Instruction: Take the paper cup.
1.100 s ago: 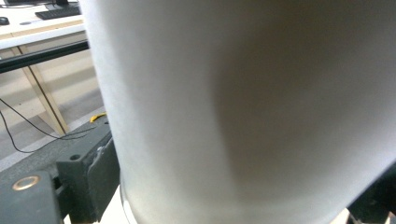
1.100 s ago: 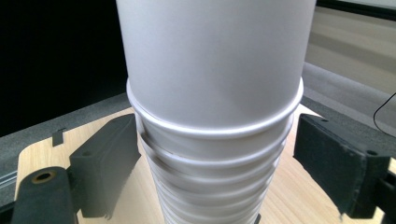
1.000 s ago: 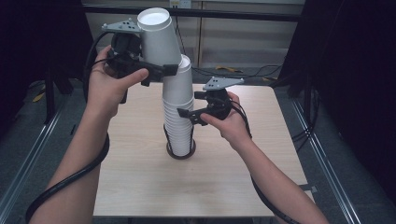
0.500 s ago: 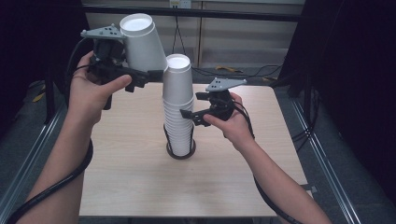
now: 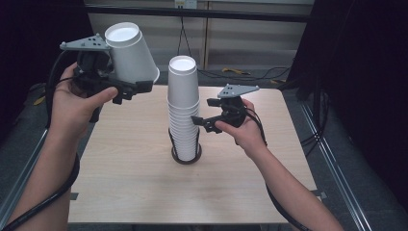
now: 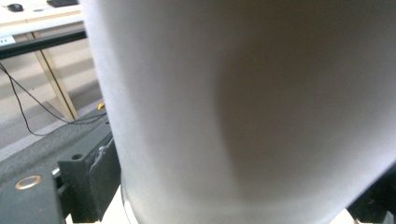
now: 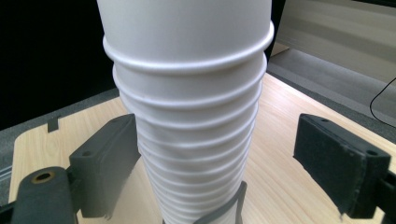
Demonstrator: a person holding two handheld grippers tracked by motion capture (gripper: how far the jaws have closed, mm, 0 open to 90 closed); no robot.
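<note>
The left gripper [image 5: 126,89] clamps a single white paper cup [image 5: 130,52] by its rim end, base up and tilted, held high and left of the tall stack of white paper cups [image 5: 183,108], probably to keep it clear. The right gripper [image 7: 233,172] stands wide around the stack on the light wooden worktop [image 5: 125,168], likely steadying it in its black ring holder [image 5: 186,157].
</note>
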